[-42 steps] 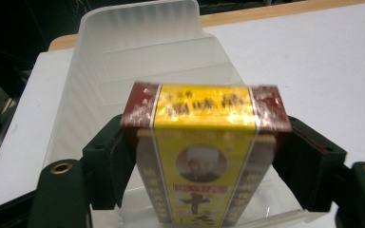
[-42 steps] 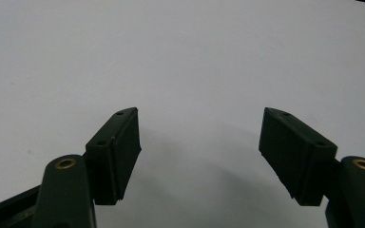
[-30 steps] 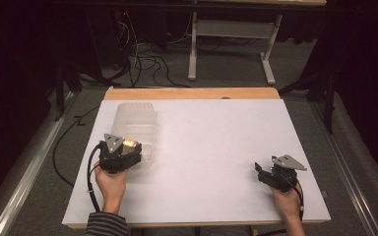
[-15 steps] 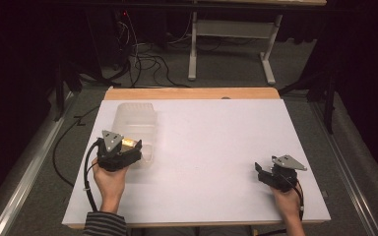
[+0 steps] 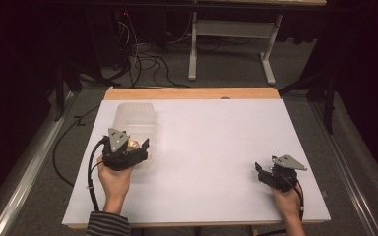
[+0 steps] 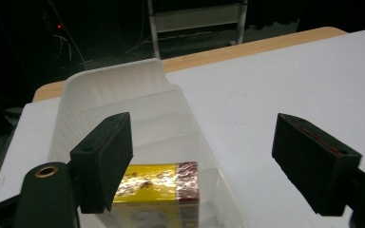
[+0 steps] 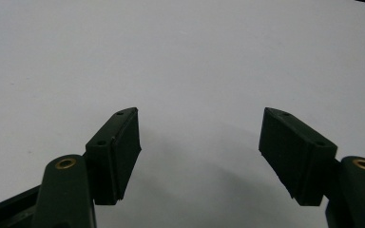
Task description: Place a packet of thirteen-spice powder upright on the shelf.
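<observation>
Gold foil-wrapped rectangular packet (image 6: 154,183) with a dark red end lies at the near end of the clear plastic ribbed tray (image 5: 134,117), on the left side of the white worktop (image 5: 211,142). It sits low between the left gripper (image 6: 218,161) jaws, closer to the left jaw. Those jaws are spread wide, gripping nothing; whether one touches the tray wall is unclear. At the near right of the worktop, well apart from the tray, the right gripper (image 7: 199,152) has its jaws wide apart over bare surface, holding nothing.
</observation>
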`<state>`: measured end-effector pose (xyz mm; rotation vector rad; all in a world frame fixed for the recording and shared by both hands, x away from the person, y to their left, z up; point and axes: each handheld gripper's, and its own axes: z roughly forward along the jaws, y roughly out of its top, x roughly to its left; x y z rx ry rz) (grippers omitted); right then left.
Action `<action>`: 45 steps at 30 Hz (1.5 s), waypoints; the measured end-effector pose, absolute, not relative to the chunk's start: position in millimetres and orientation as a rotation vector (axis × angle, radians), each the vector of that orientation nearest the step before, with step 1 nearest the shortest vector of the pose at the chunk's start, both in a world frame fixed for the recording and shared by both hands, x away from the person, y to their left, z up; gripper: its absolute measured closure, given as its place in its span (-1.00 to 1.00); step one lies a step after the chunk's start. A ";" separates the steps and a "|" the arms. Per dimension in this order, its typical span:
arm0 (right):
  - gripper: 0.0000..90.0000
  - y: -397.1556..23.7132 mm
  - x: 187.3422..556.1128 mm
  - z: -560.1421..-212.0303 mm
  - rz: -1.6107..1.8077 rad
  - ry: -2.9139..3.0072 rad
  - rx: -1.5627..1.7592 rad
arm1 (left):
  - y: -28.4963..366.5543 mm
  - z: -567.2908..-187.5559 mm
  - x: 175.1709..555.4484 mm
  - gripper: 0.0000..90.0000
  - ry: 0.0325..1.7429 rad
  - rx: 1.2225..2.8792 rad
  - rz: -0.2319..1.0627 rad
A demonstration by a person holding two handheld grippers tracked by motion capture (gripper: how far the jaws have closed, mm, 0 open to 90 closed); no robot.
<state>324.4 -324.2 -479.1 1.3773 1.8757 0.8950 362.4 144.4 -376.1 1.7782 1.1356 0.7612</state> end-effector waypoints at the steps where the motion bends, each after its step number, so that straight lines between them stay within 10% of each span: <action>1: -0.32 -324.2 324.4 -479.1 0.895 1.875 1.379 | 141.9 -375.7 362.6 -0.50 1.127 1.783 0.758; 45: -0.34 -326.5 323.0 -478.7 0.926 1.855 1.376 | 66.1 -379.4 360.4 -0.48 0.939 1.858 0.584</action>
